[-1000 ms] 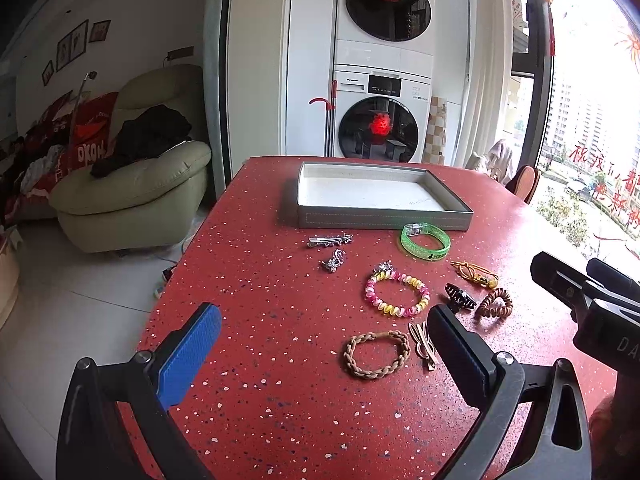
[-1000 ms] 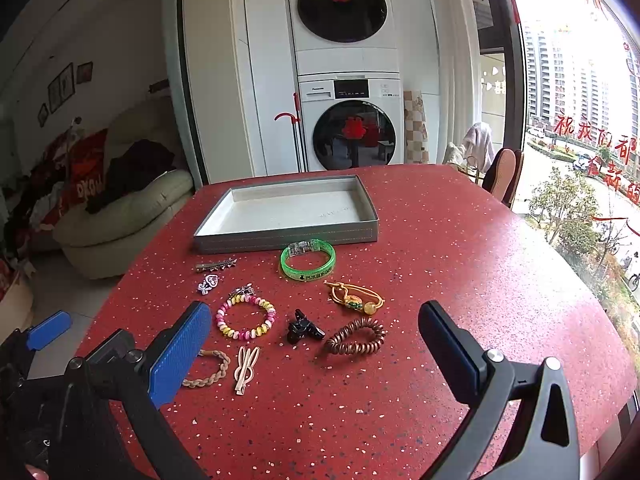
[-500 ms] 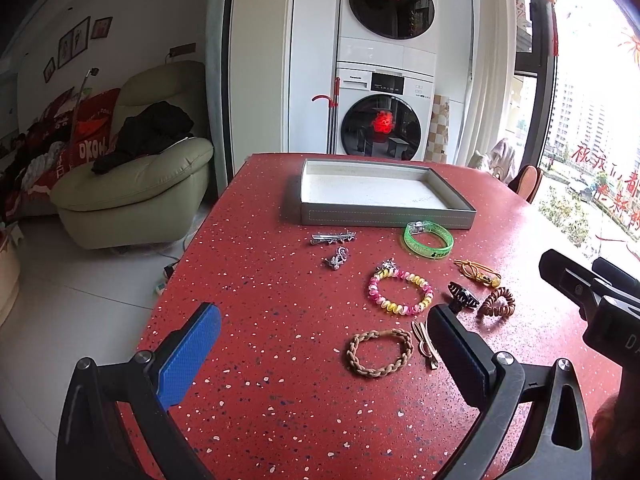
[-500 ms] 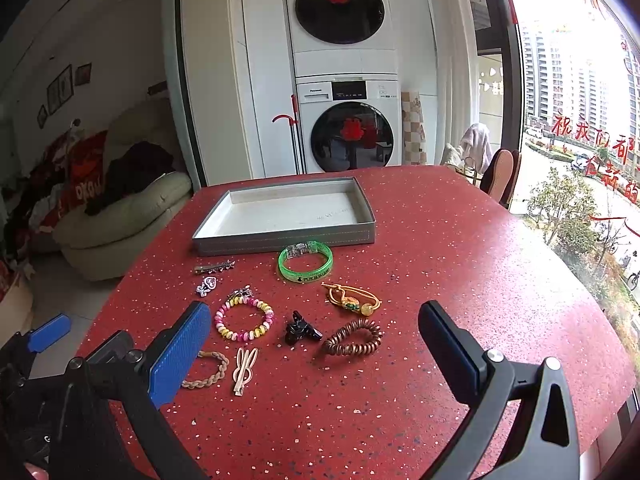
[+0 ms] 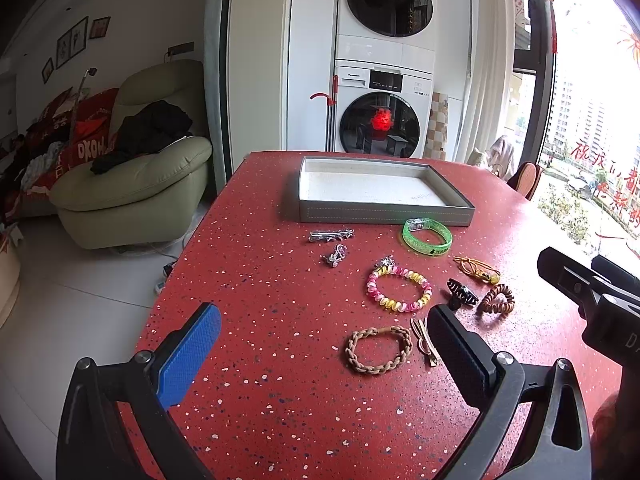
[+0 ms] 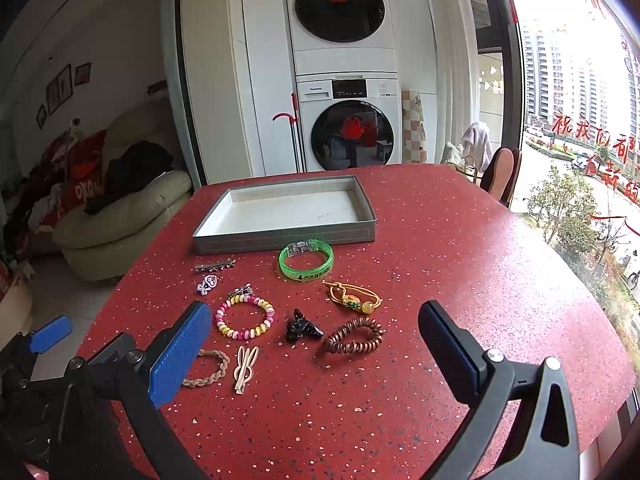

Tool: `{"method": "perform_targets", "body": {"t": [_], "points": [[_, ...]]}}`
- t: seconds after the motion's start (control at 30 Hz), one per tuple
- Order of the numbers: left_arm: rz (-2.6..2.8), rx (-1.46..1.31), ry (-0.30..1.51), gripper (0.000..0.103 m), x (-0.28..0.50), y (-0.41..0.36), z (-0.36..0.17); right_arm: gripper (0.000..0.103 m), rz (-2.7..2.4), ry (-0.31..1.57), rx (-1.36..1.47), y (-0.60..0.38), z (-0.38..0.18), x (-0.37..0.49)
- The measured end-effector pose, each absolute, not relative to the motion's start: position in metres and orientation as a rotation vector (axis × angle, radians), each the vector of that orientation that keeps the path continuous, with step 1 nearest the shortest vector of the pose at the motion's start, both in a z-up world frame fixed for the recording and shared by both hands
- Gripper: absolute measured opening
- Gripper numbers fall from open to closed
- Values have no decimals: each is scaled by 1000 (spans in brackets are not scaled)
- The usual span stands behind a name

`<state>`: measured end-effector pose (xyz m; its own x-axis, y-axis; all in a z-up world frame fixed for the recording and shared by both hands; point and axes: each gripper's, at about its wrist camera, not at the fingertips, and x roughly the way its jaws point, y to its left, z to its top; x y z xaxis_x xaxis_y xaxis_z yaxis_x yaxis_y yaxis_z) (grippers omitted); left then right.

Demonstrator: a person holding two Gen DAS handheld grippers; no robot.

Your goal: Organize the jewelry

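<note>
Jewelry lies scattered on the red speckled table [image 5: 260, 320]: a green bangle [image 5: 427, 236], a pink and yellow bead bracelet [image 5: 399, 289], a braided tan bracelet [image 5: 378, 349], a silver hair clip [image 5: 331, 234], a small silver charm [image 5: 334, 256], a black claw clip [image 6: 302, 326], a brown coil hair tie [image 6: 353, 335], a gold cord charm [image 6: 352, 297] and a beige clip [image 6: 245, 368]. An empty grey tray [image 5: 384, 211] stands behind them. My left gripper [image 5: 320, 352] hovers open in front of the braided bracelet. My right gripper [image 6: 316, 344] hovers open near the coil tie.
The table's left edge drops to a white floor with a green armchair [image 5: 132, 184]. Stacked washing machines [image 5: 386, 112] stand beyond the far end. A chair back [image 6: 502, 174] and a window lie to the right.
Both grippers have risen or tilted slightly, so the table items sit a little lower in view. Nothing on the table has moved, and both grippers stay open.
</note>
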<state>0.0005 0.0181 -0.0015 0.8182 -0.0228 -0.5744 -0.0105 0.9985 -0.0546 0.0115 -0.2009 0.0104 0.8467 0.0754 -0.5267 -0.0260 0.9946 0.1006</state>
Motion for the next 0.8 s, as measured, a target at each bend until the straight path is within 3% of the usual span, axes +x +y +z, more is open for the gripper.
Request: {"method": "perform_targets", "body": {"t": [0.8], "points": [[-8,-50,620,103,1,13,-5,103,55,563,94,-199,11,10]]}}
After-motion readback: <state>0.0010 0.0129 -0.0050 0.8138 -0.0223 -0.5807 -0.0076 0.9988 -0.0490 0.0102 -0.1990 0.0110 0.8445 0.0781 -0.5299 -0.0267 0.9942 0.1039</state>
